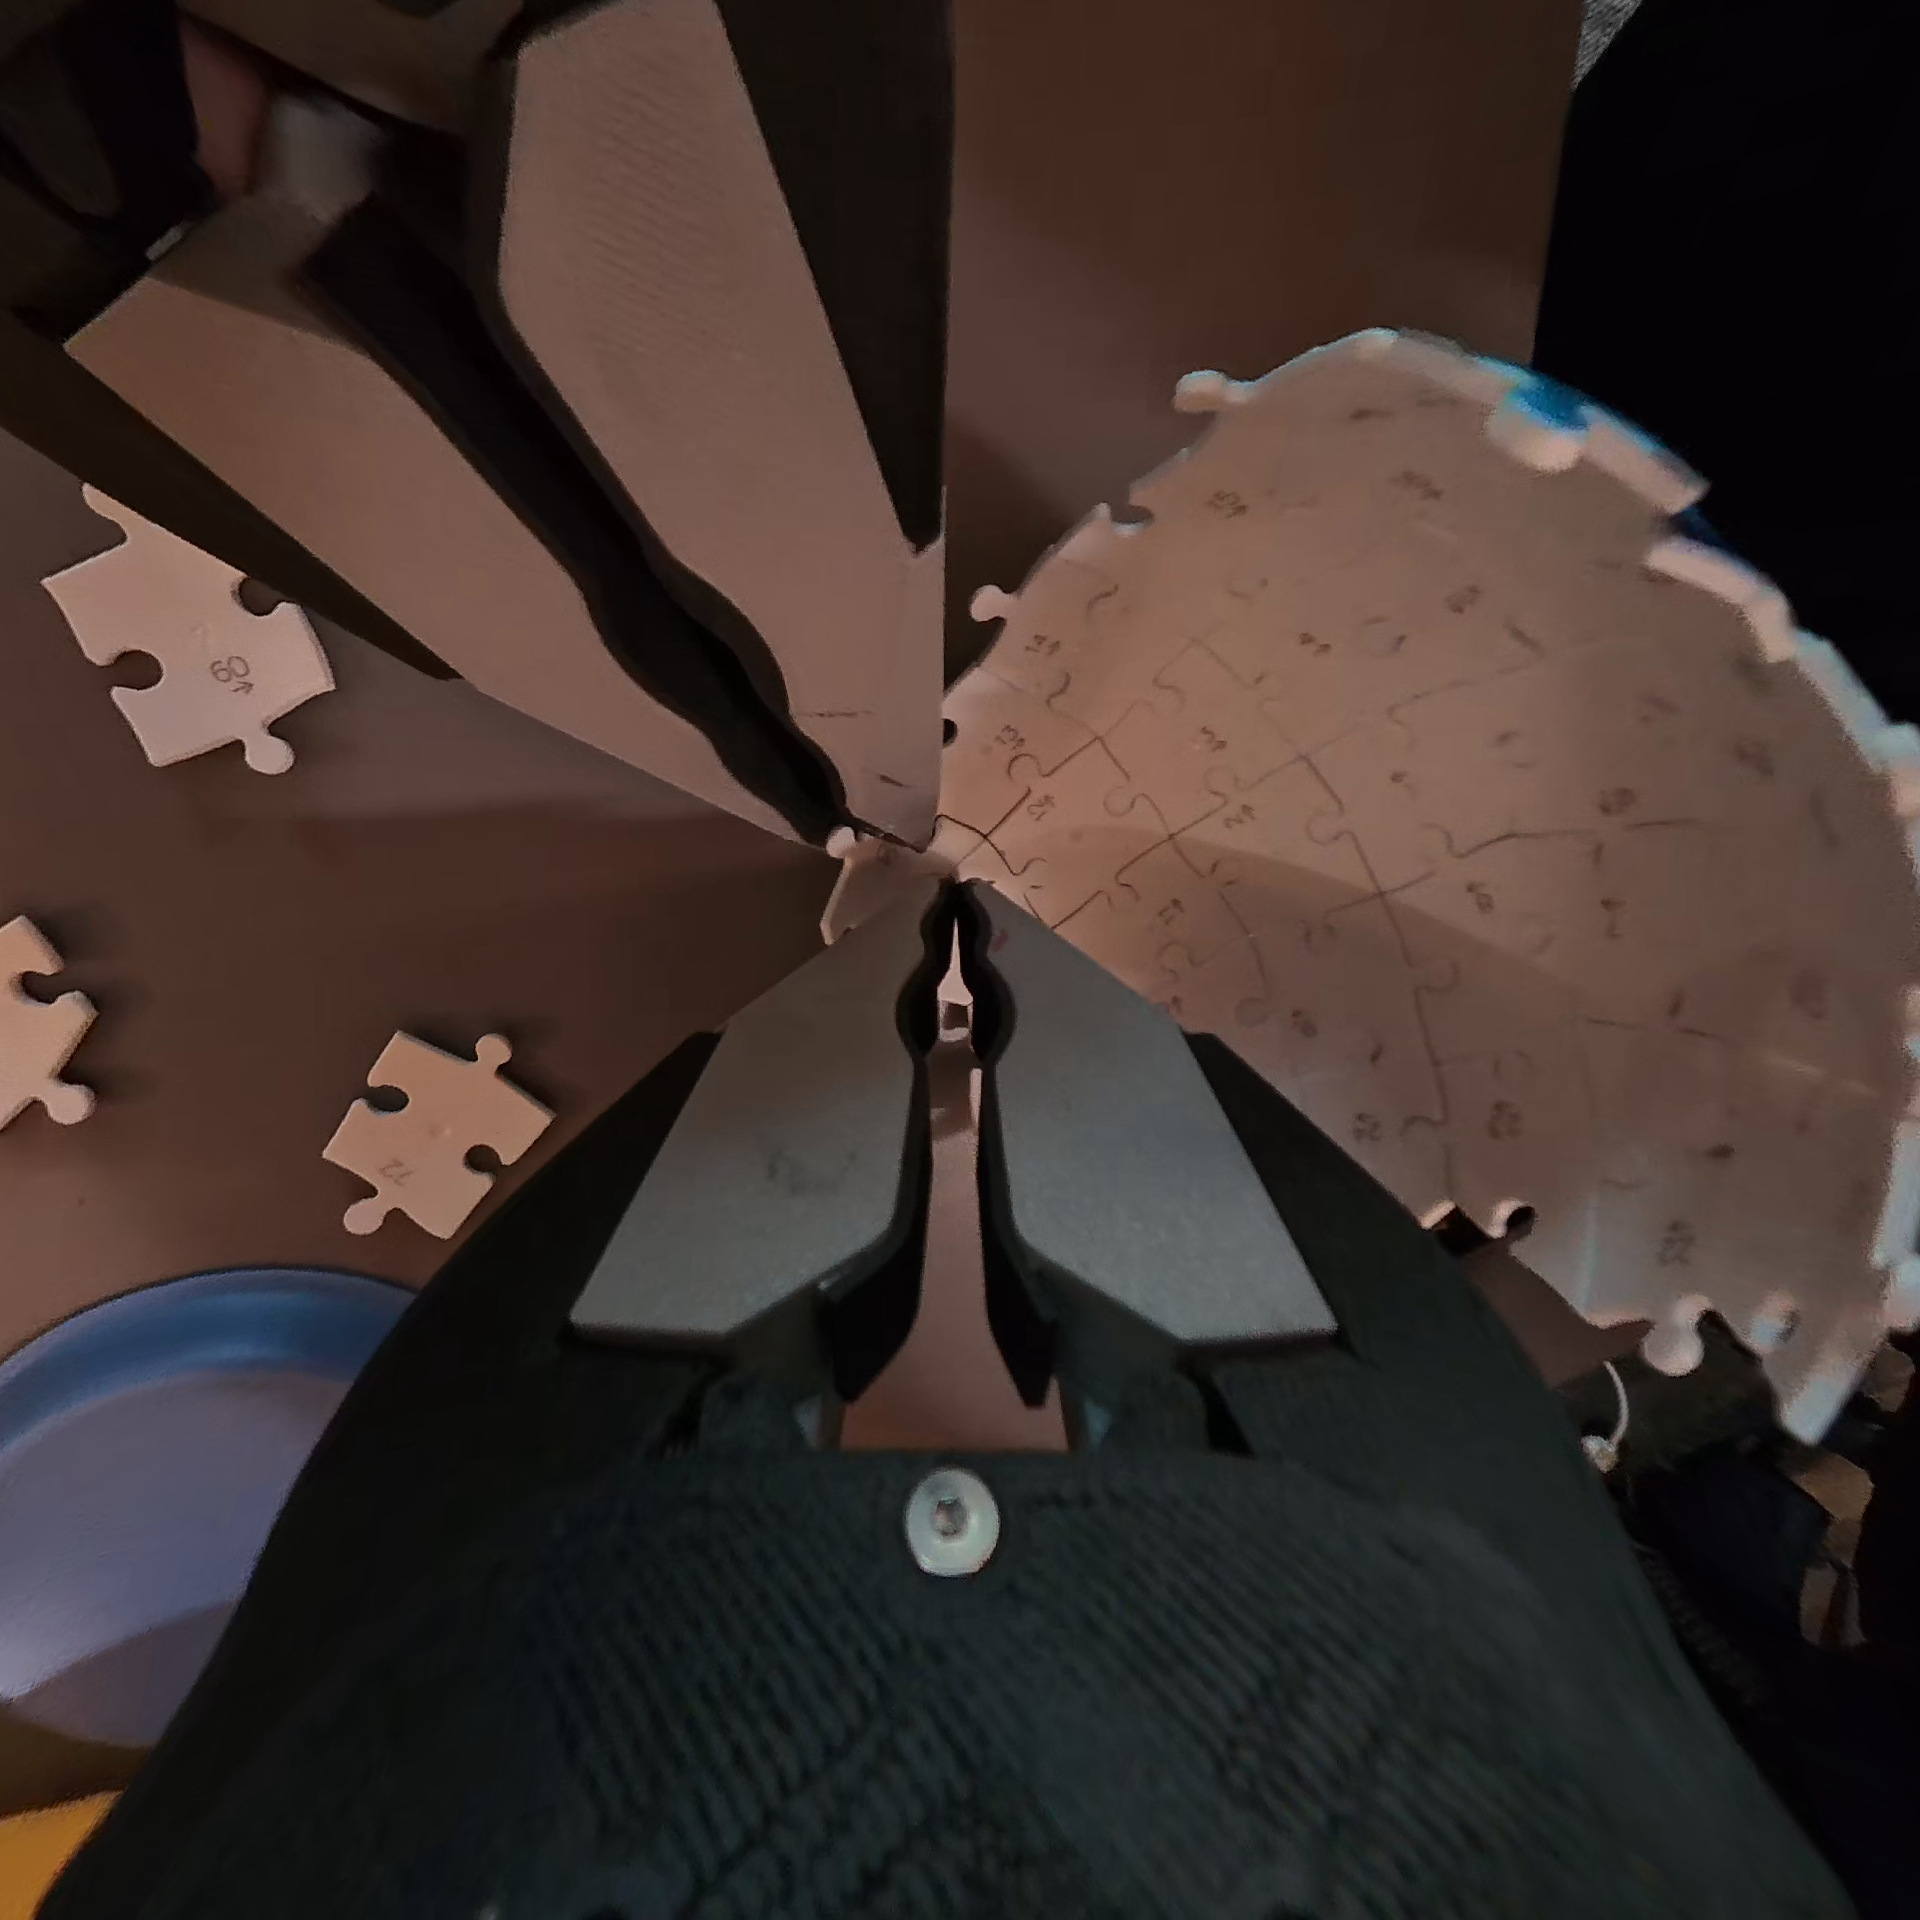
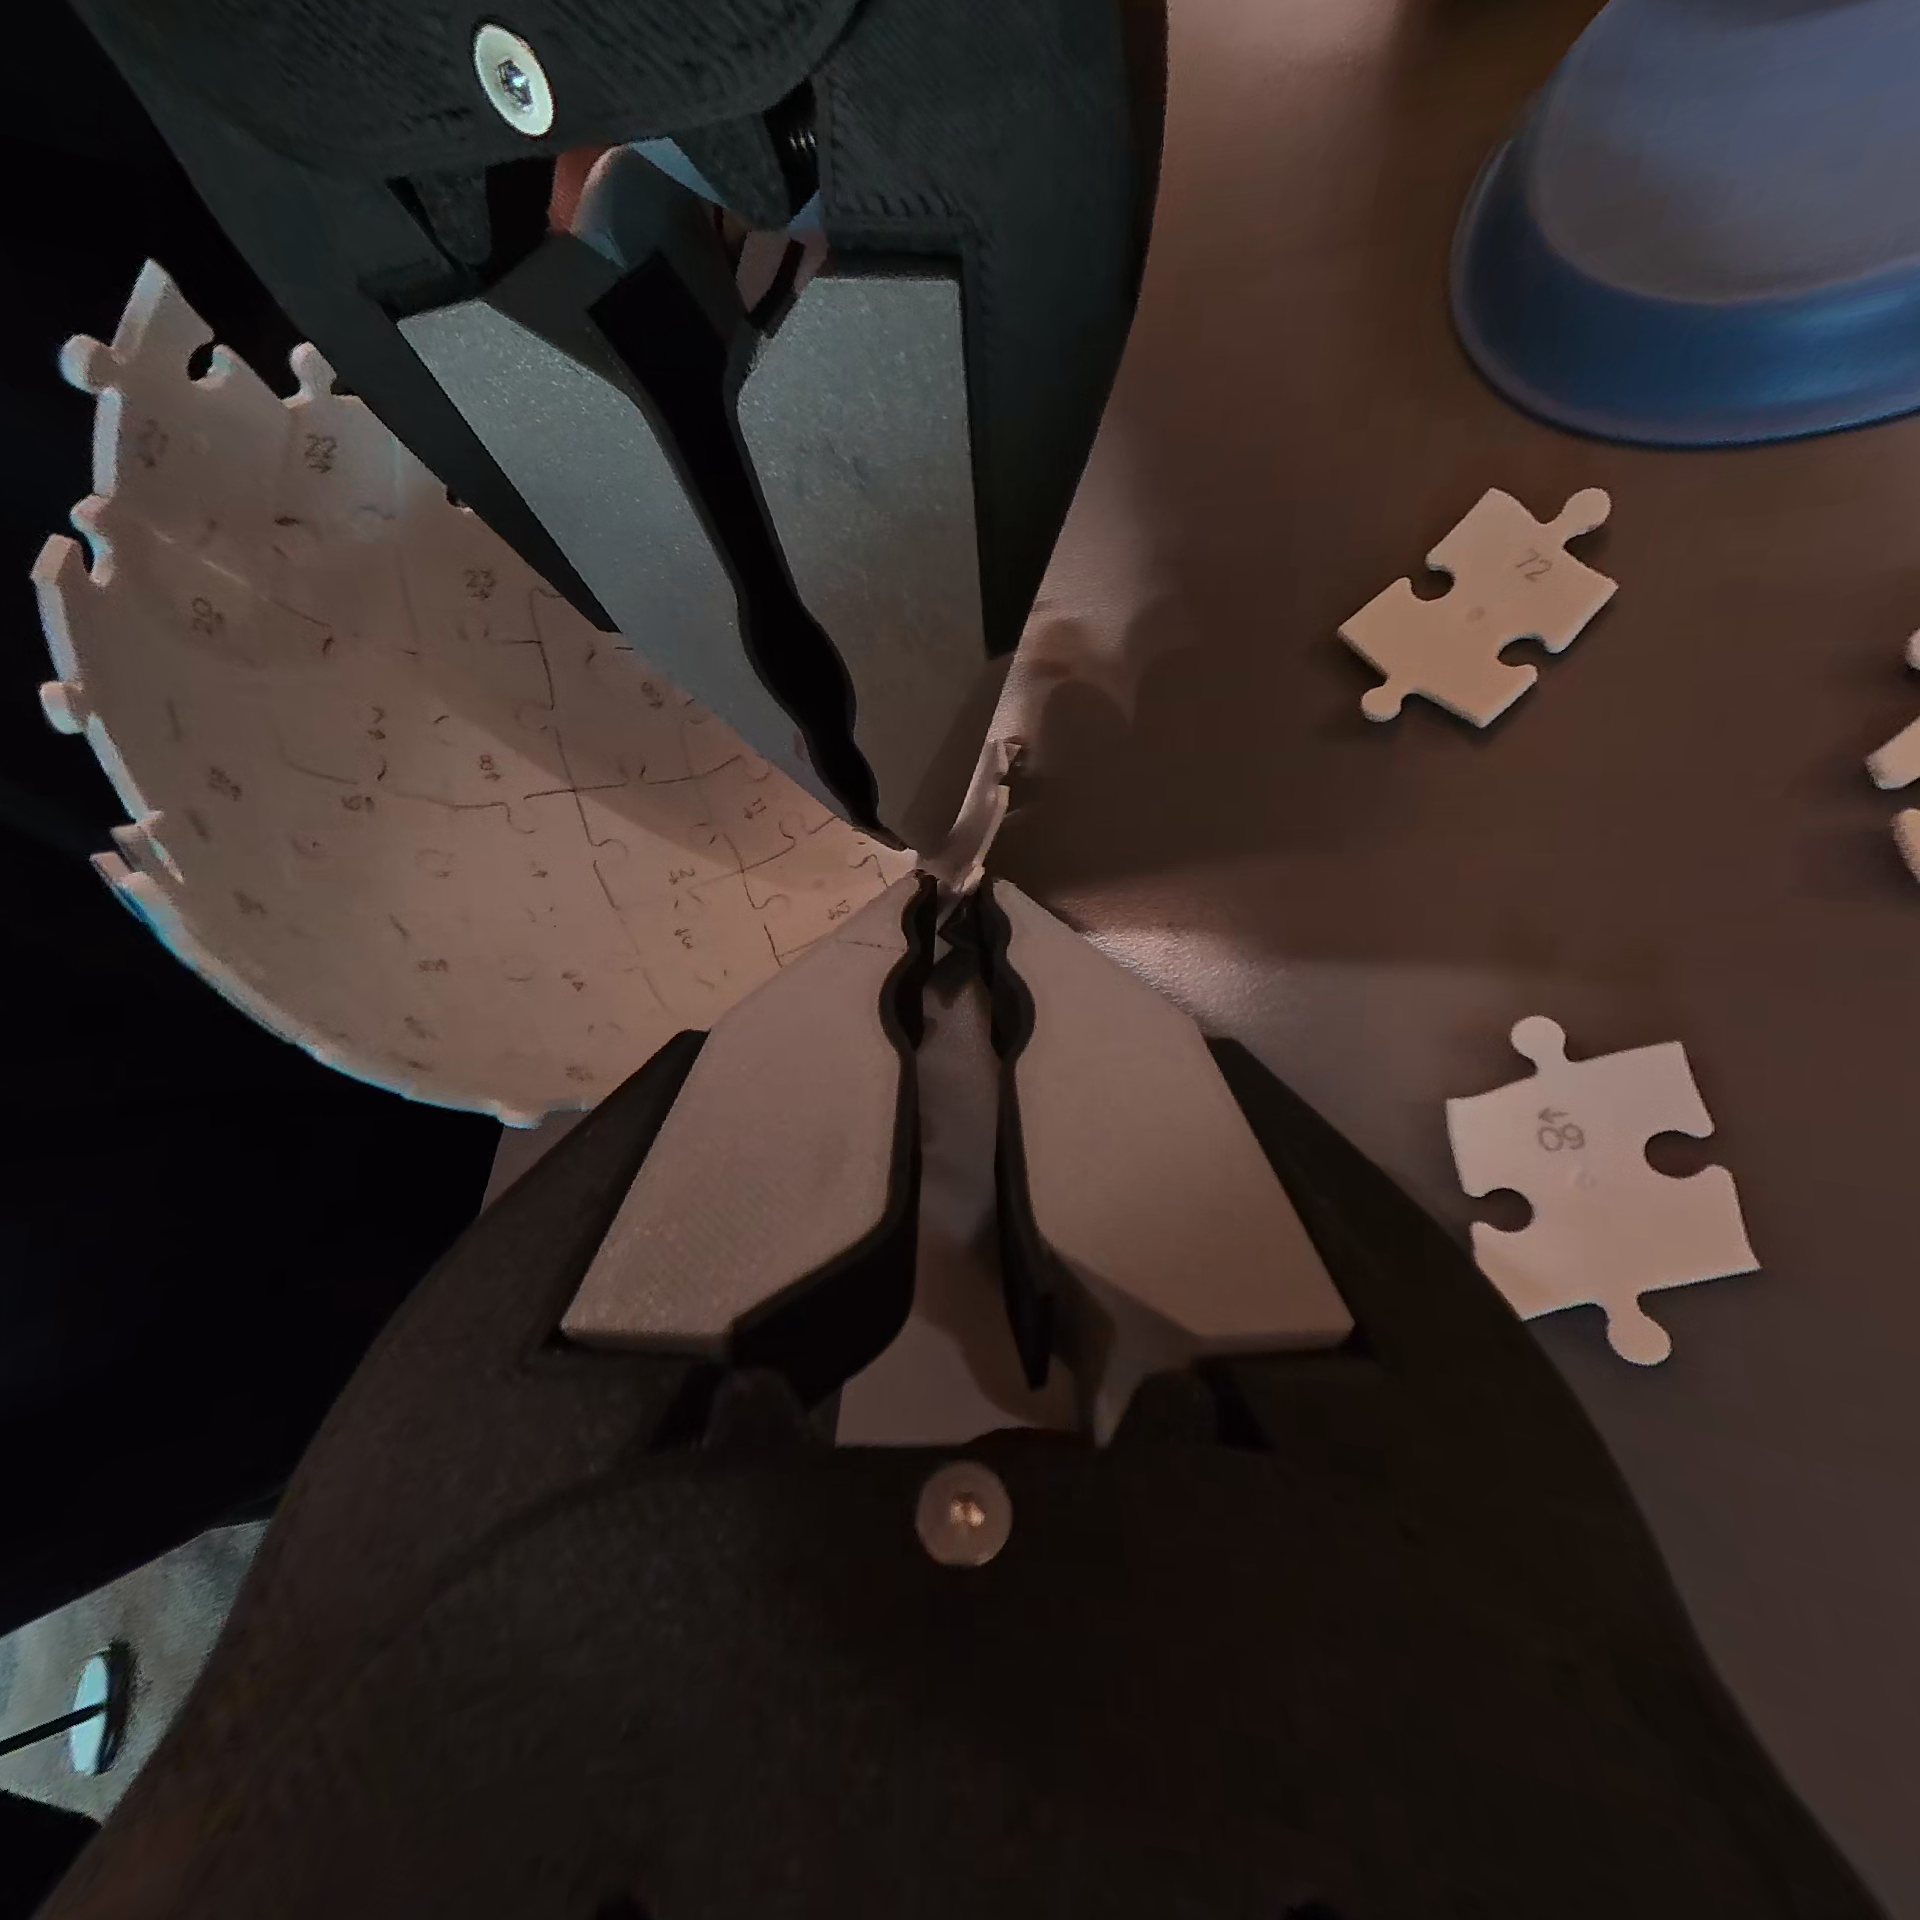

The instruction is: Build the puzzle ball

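The half-built puzzle ball (image 1: 1507, 883) is a curved white shell of joined numbered pieces, also seen in the right wrist view (image 2: 416, 831). My left gripper (image 1: 956, 904) is shut on the shell's near edge and comes in from the top in the right wrist view (image 2: 878, 826). My right gripper (image 2: 956, 914) is shut on a single white puzzle piece (image 2: 982, 821) and holds it against that same edge, tip to tip with the left gripper. In the left wrist view the right gripper (image 1: 857, 831) comes from the upper left with the piece (image 1: 857, 894) below its tips.
Loose white pieces lie on the brown table (image 2: 1299, 987): one (image 1: 197, 644), another (image 1: 442, 1132) and a third at the frame edge (image 1: 31, 1018). A blue bowl (image 1: 156, 1455) stands beside them, also in the right wrist view (image 2: 1714, 312). Less than 4 cm separates the two grippers' tips.
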{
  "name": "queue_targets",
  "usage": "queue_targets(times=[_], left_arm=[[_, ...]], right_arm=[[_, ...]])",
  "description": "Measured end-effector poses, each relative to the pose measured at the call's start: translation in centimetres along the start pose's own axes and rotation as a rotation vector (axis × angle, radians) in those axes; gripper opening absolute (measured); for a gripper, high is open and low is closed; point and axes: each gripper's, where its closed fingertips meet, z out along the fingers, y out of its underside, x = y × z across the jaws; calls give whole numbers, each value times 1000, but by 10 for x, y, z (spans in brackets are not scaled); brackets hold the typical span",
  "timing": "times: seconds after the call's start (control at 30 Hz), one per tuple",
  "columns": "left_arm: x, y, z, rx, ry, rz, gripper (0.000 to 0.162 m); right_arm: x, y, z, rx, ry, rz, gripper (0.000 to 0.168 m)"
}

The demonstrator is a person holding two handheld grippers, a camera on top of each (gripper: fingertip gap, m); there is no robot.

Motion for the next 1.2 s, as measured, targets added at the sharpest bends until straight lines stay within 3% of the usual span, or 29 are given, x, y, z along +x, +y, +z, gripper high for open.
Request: queue_targets(times=[0.4,0.73,1.2], left_arm=[[0,-1,0,-11,58,-10,0],[-2,-6,-4,6,-8,-26,0],[-1,-4,0,2,18,-50,0]], right_arm=[[-1,0,-1,-15,-55,20,3],[0,0,-1,-12,-53,16,2],[1,1,0,-40,-42,32,3]])
